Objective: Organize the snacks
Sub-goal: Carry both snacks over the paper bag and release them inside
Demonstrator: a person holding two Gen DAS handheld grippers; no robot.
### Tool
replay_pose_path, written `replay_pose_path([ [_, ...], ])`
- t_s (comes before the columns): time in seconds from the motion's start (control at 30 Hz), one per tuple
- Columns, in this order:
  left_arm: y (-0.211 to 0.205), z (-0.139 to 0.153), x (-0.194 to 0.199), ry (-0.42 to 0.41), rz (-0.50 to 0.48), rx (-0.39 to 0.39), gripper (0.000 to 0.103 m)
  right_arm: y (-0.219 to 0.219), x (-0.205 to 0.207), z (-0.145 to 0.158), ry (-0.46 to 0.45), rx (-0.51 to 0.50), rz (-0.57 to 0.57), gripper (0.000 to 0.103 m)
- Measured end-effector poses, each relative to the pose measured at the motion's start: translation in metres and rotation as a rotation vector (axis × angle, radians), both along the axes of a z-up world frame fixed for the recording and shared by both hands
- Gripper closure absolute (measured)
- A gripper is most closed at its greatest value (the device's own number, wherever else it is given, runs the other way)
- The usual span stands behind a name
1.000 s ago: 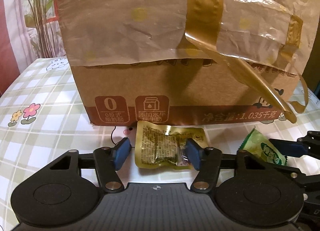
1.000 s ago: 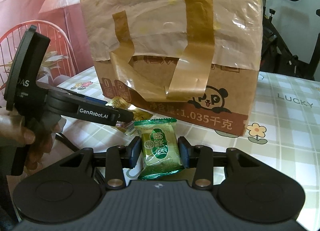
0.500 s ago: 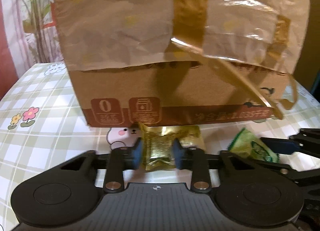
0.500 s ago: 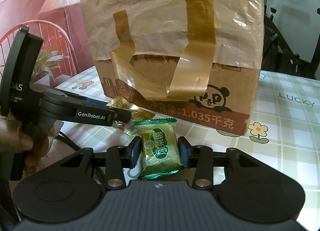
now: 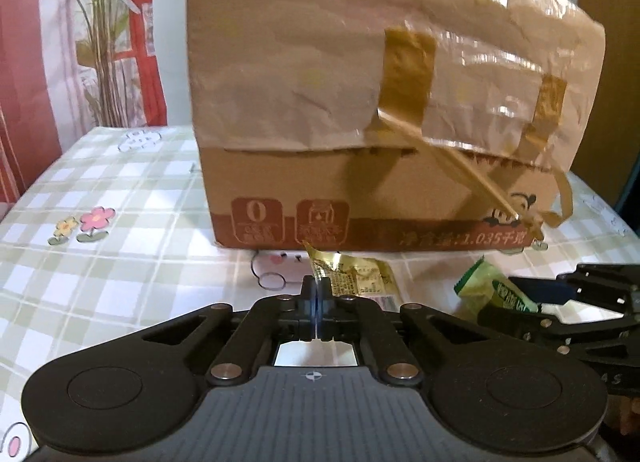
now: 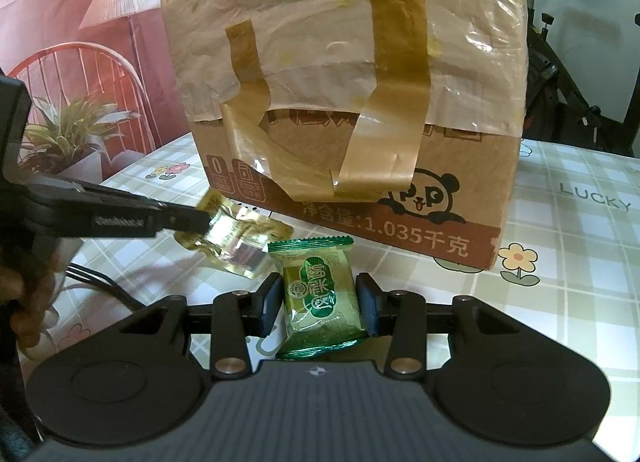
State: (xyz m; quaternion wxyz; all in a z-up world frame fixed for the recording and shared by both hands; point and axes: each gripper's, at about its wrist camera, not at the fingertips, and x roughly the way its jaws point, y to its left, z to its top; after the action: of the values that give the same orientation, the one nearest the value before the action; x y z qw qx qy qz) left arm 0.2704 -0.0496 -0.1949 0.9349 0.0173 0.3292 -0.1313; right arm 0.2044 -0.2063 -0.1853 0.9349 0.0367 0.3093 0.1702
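Observation:
A gold foil snack packet (image 5: 354,277) hangs by one edge from my left gripper (image 5: 316,290), whose jaws are pressed tight together on it. In the right wrist view the gold packet (image 6: 236,240) is raised off the table at the left gripper (image 6: 198,221). My right gripper (image 6: 319,302) is shut on a green snack packet (image 6: 320,294), which stands upright between its blue pads. In the left wrist view that green packet (image 5: 490,290) shows at the right, in the right gripper (image 5: 540,294). Just behind both stands a large taped cardboard box (image 6: 360,133).
The table wears a green-checked cloth (image 5: 100,282) with flower prints. The cardboard box (image 5: 360,165) blocks the way ahead. A black cable (image 6: 100,282) lies near the hand (image 6: 24,302) that holds the left gripper. A plant (image 5: 104,41) and an exercise bike (image 6: 568,61) stand beyond the table.
My left jaws have closed from wide apart to tight on the gold packet's edge and raised it off the table, drawing back from the box. The right gripper and green packet have not moved.

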Motion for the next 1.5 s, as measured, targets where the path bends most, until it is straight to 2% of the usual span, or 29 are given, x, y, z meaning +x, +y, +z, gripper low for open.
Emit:
replay_pose_path([
  [0.33,0.015,0.022,-0.016,-0.054,0.023,-0.015,0.102,0.005,-0.002,0.0,-0.01,-0.012,0.012,0.06],
  [0.63,0.04,0.047,-0.03,-0.11,0.072,-0.073,0.102,0.027,-0.007,0.001,-0.016,-0.108,0.064,0.06],
  [0.8,0.048,0.064,-0.037,-0.153,0.08,-0.086,0.102,0.037,-0.008,0.01,-0.015,-0.107,0.103,0.06],
  [0.9,0.05,0.076,-0.039,-0.184,0.083,-0.089,0.102,0.045,-0.008,0.023,-0.033,-0.07,0.147,0.06],
  [1.03,0.057,0.097,-0.043,-0.232,0.097,-0.104,0.102,0.065,-0.006,0.047,-0.094,-0.083,0.224,0.06],
  [1.17,0.065,0.127,-0.043,-0.299,0.104,-0.131,0.102,0.079,-0.004,0.08,-0.187,-0.065,0.271,0.06],
  [1.4,0.066,0.186,-0.039,-0.446,0.084,-0.161,0.102,0.081,0.004,0.143,-0.359,-0.036,0.281,0.06],
  [1.5,0.057,0.202,-0.03,-0.485,0.055,-0.171,0.102,0.079,0.014,0.163,-0.413,-0.058,0.259,0.06],
])
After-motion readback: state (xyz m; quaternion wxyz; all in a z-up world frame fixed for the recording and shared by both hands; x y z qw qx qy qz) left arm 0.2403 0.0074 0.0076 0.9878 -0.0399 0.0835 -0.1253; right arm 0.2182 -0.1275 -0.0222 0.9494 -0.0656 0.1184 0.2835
